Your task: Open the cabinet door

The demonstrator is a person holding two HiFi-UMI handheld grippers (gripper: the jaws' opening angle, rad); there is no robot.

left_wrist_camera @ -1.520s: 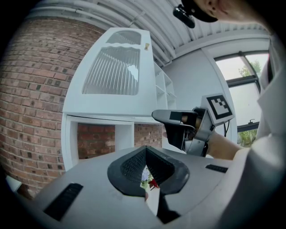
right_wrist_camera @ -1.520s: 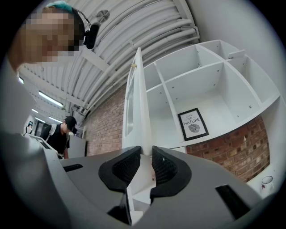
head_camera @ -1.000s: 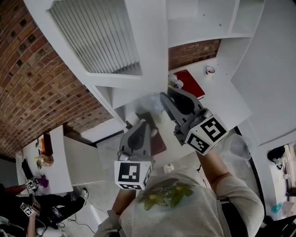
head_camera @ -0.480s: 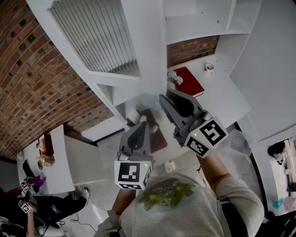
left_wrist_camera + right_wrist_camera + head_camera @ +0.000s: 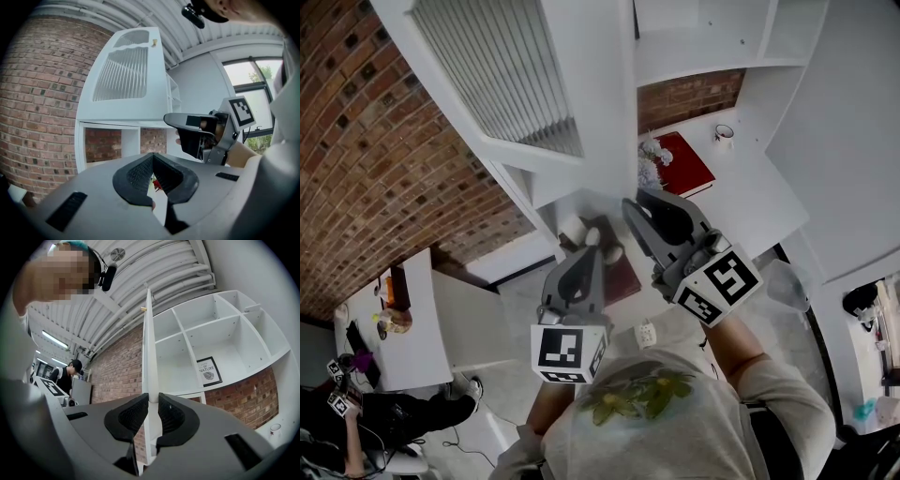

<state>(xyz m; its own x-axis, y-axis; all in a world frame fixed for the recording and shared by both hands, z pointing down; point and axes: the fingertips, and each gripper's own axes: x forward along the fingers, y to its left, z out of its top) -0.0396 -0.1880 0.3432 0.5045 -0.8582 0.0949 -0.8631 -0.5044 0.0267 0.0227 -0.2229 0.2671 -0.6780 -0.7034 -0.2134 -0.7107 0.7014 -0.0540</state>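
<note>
While the right gripper (image 5: 634, 214) pinches the free edge of the cabinet door (image 5: 520, 80), the left gripper (image 5: 587, 251) hangs level just beside it.
In the right gripper view the door's thin white edge runs up the centre of the frame. The fingers (image 5: 129, 416), which have just been closing, press on it from both sides. The left gripper's fingers (image 5: 136, 173) are together at the tips with nothing between them. In the head view the slatted door fills the upper left of the frame, standing out from the white shelves (image 5: 712, 37). A red book (image 5: 686, 161) and a mug (image 5: 725, 142) sit on the white desk (image 5: 759, 202), right of centre.
</note>
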